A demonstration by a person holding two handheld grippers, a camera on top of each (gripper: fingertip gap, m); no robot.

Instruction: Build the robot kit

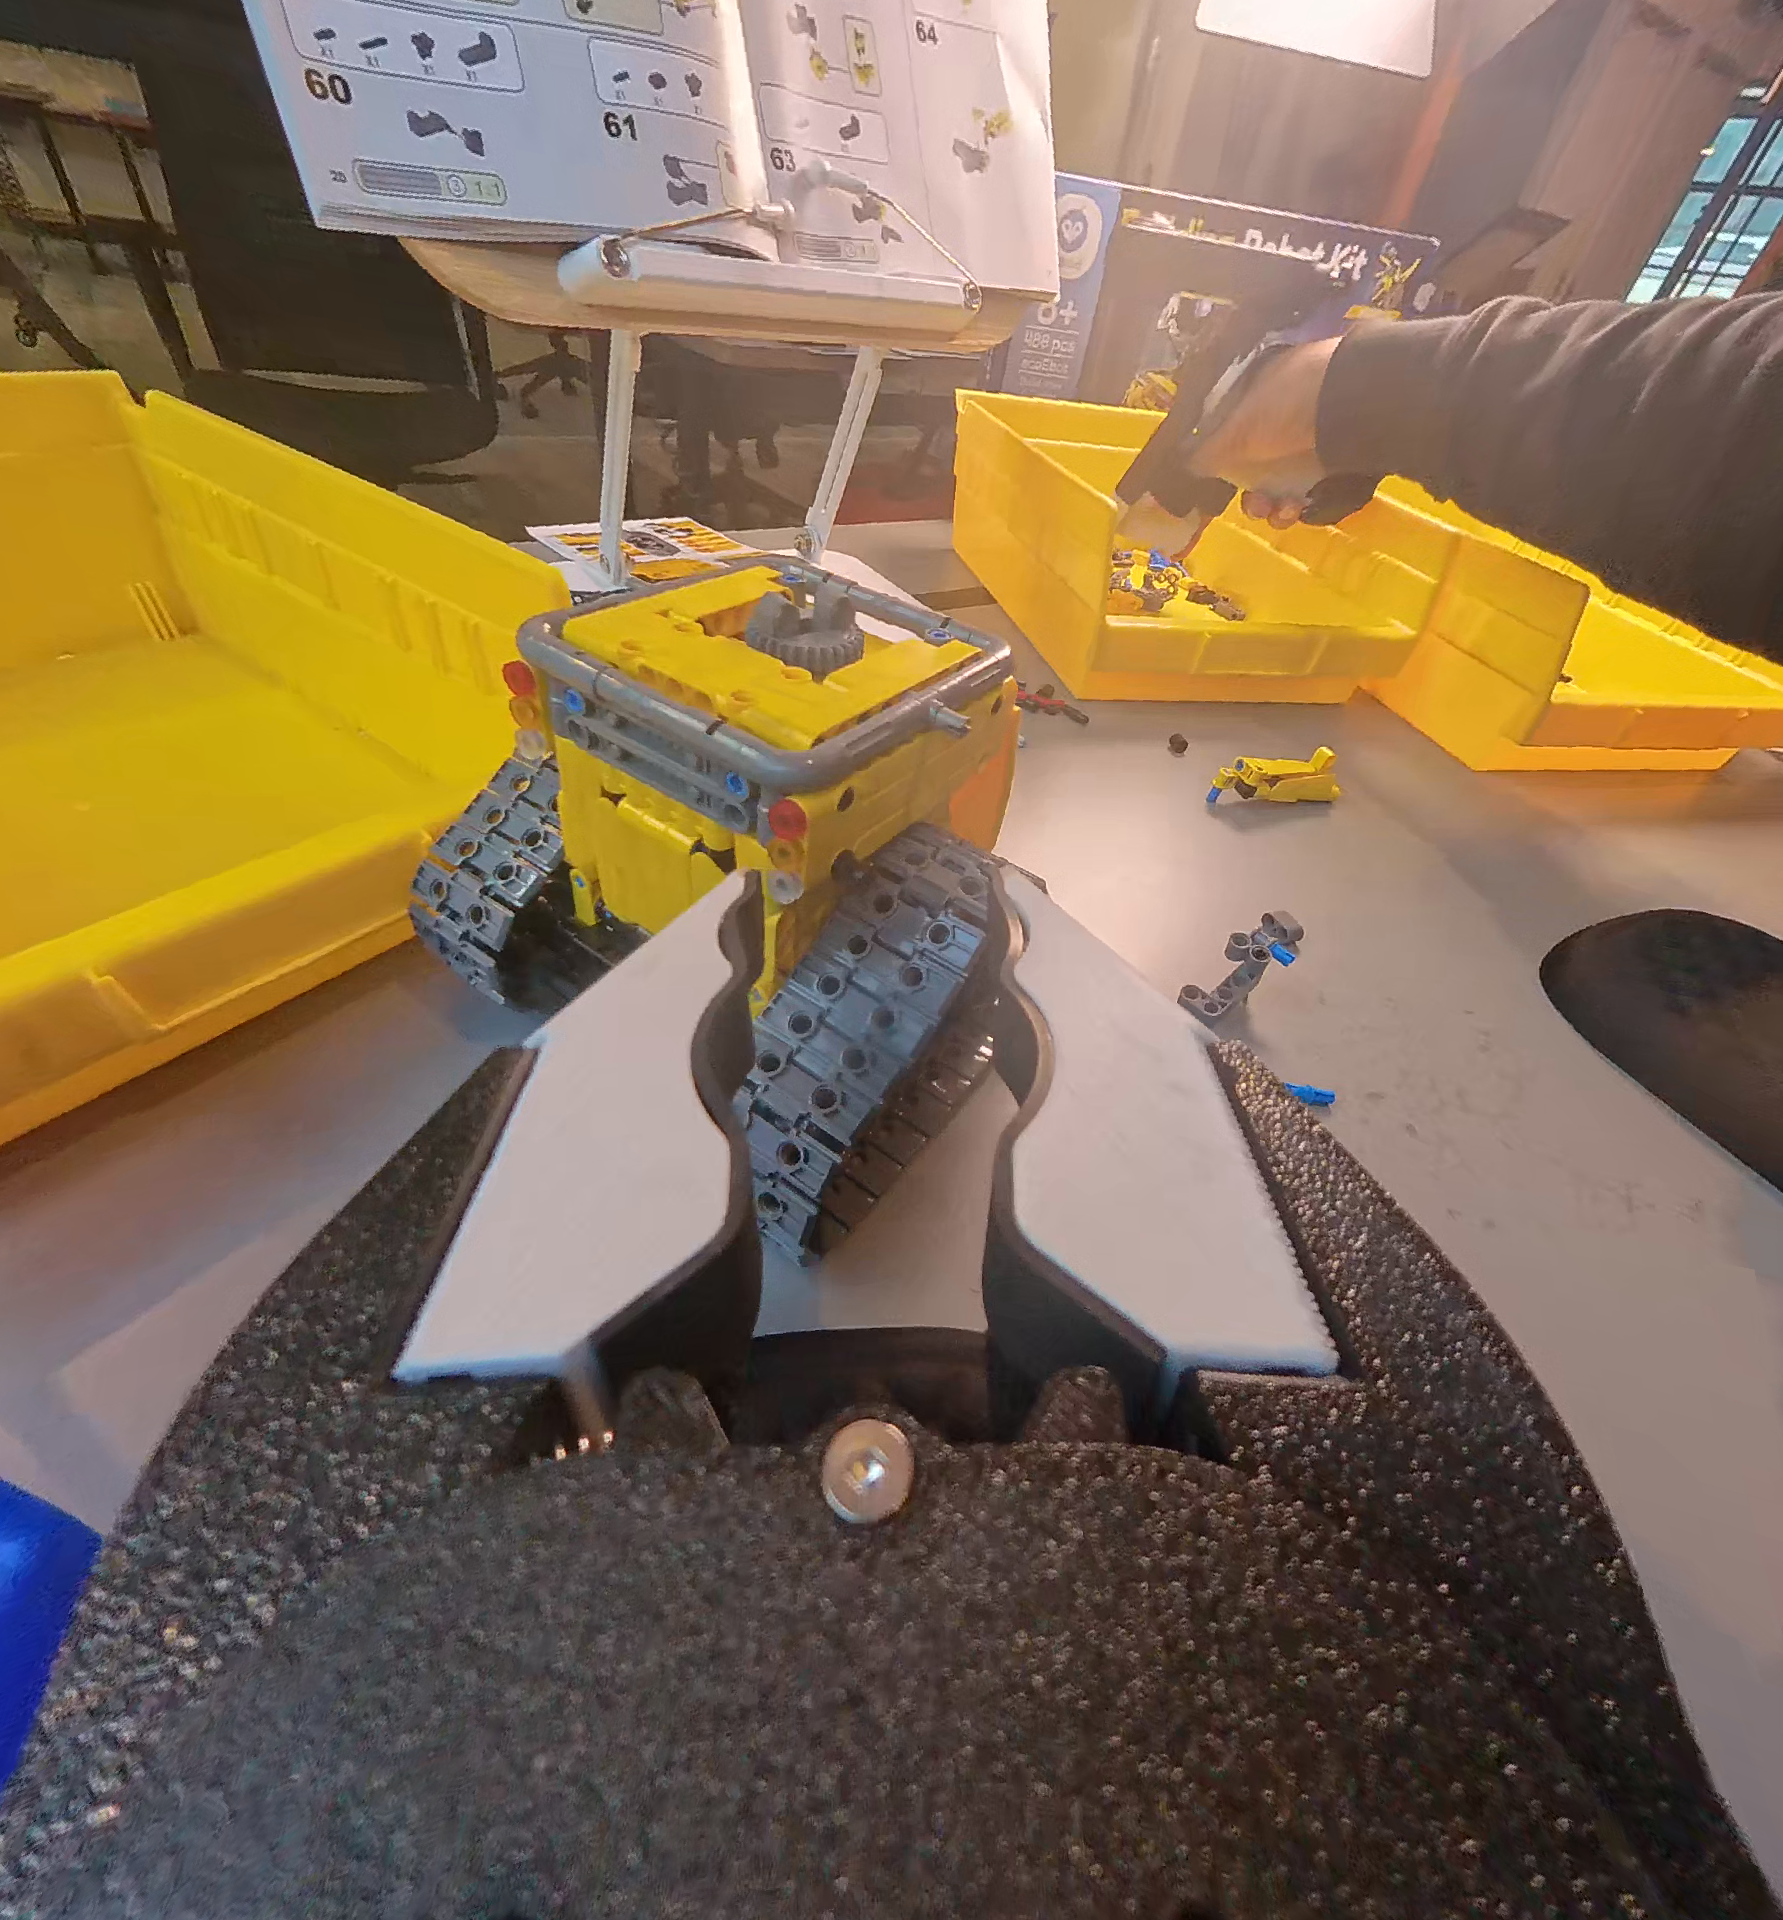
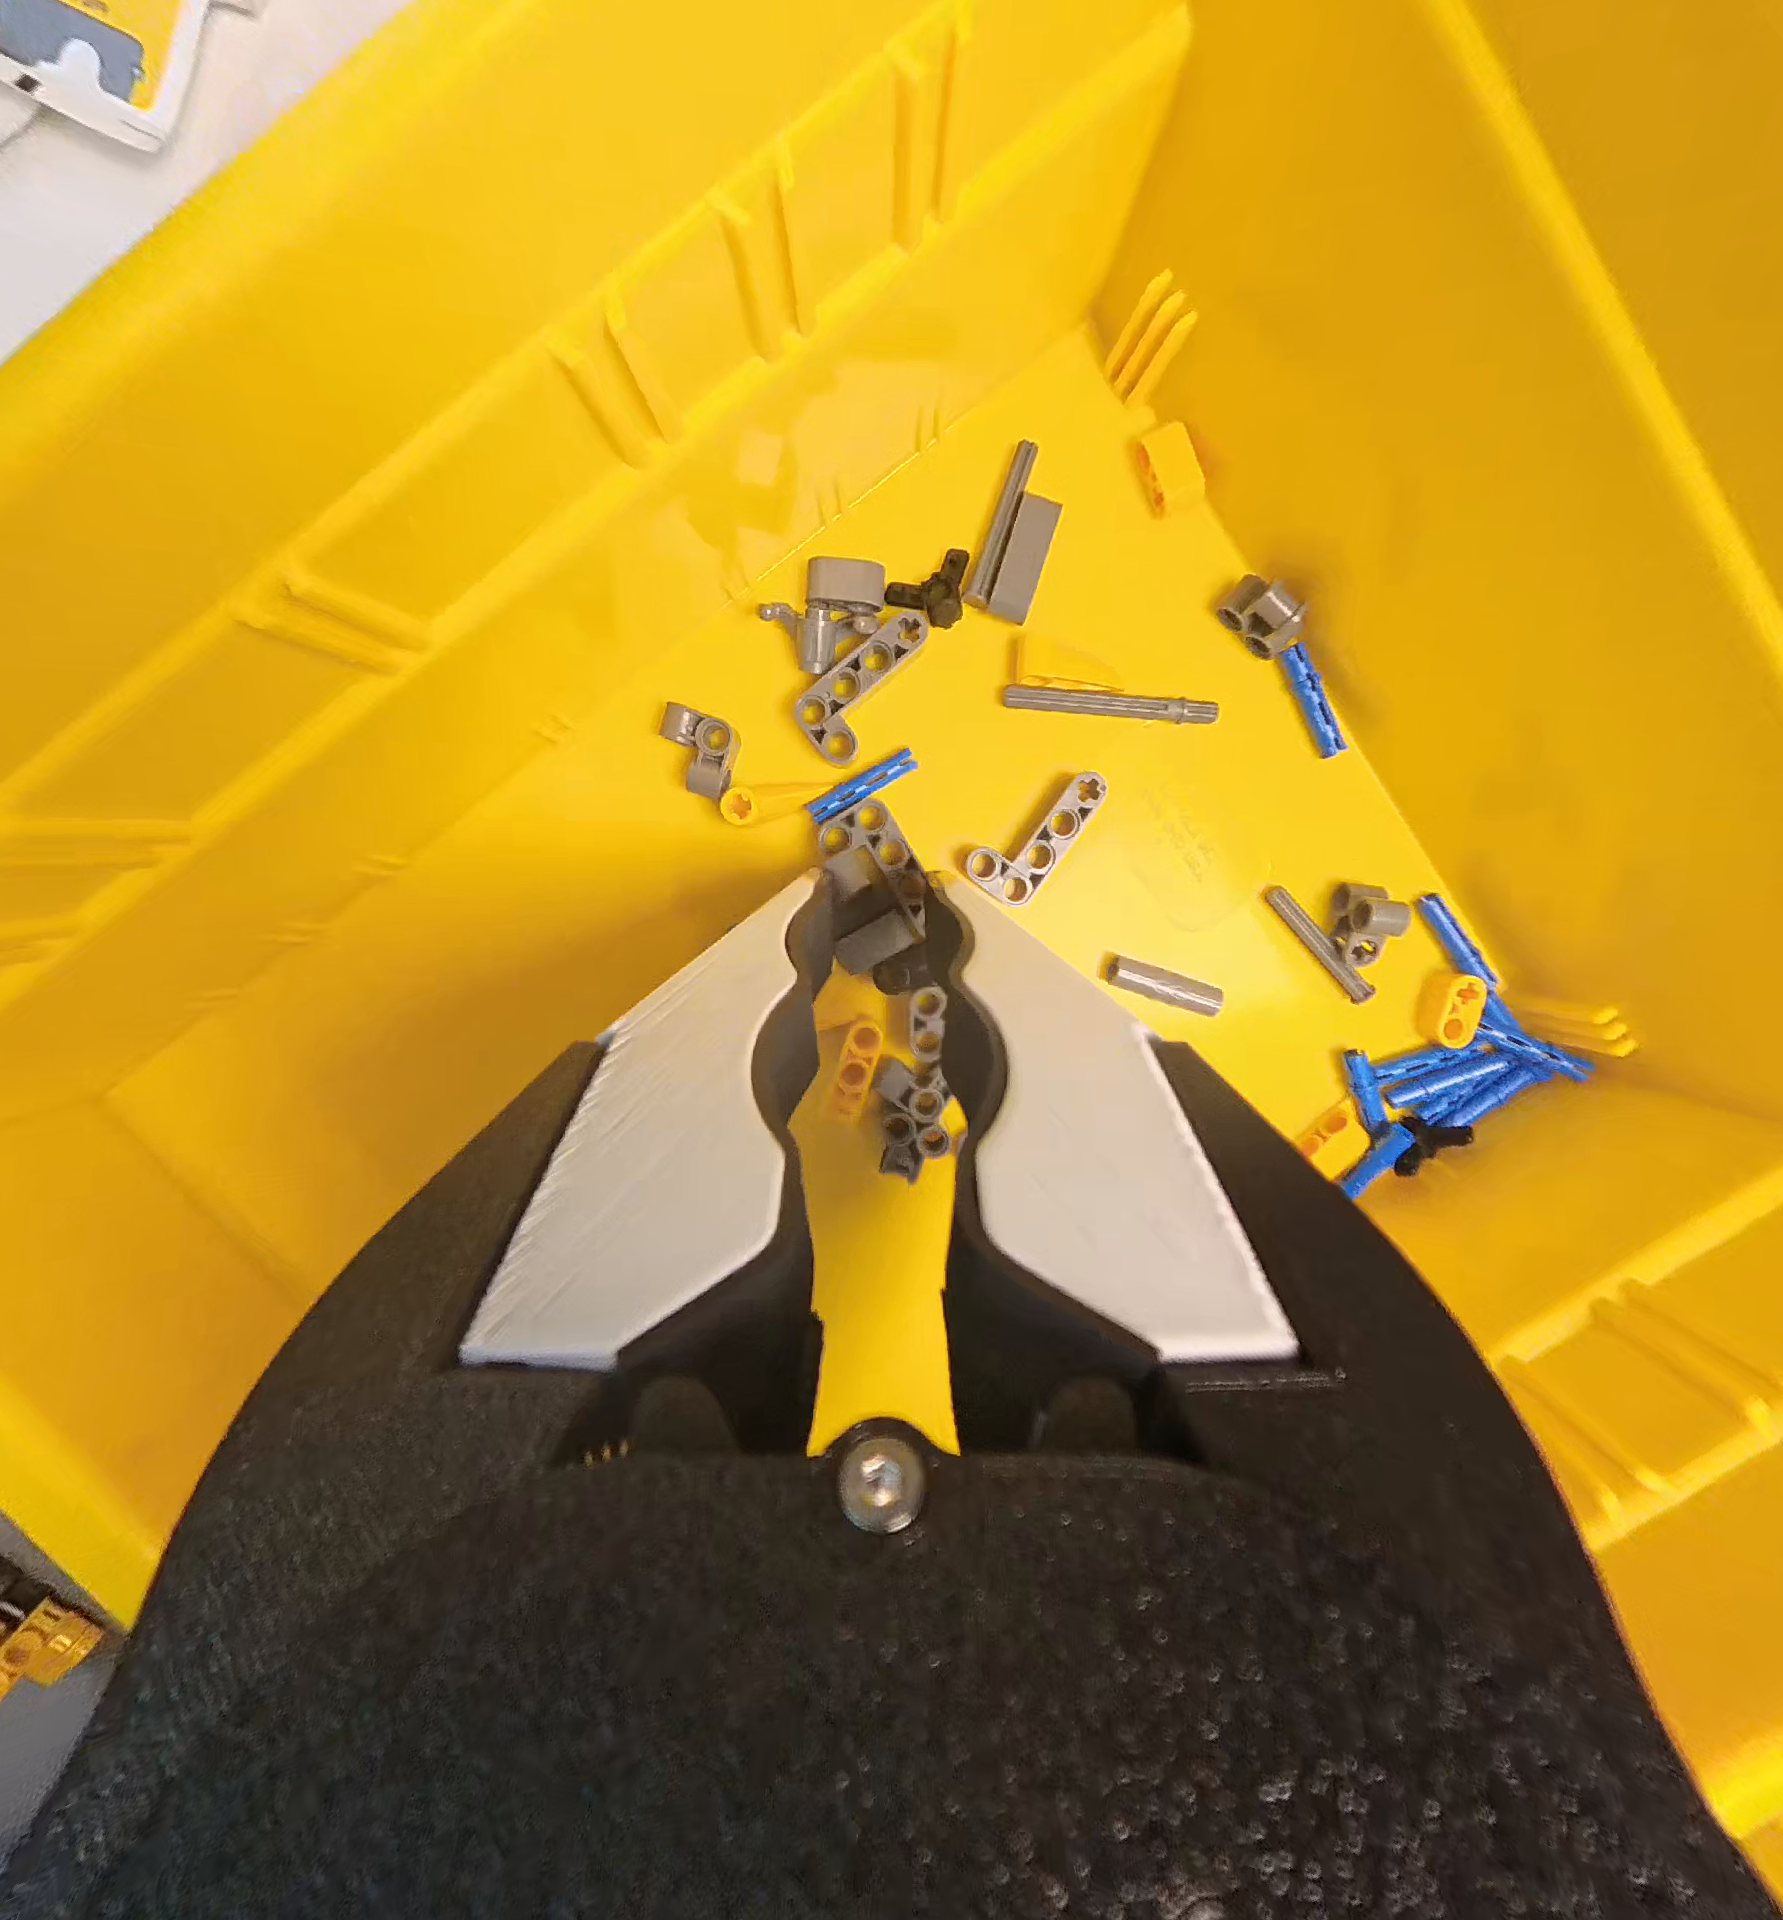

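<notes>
A yellow tracked brick model point(image 1: 762, 727) with grey tracks stands on the grey table. My left gripper point(image 1: 882, 894) straddles its right track point(image 1: 866, 1018), with both pads against the track's sides. My right gripper point(image 2: 879, 883) reaches down into a yellow bin point(image 2: 451, 520) and is closed on a dark grey beam piece point(image 2: 866, 842) that sticks out past the tips. Loose grey L-beams point(image 2: 1038, 840), grey axles point(image 2: 1110, 704) and blue pins point(image 2: 1458, 1081) lie around it. The left wrist view shows the right gripper point(image 1: 1167, 499) held by a hand in a dark sleeve.
A large yellow bin point(image 1: 139, 727) sits at the left and more yellow bins point(image 1: 1032, 520) at the back right. An instruction booklet on a white stand point(image 1: 658, 125) rises behind the model. A small yellow sub-assembly point(image 1: 1276, 777), a grey piece point(image 1: 1245, 961) and a blue pin point(image 1: 1308, 1093) lie on the table. The left gripper's tips are roughly 50 cm from the right gripper's.
</notes>
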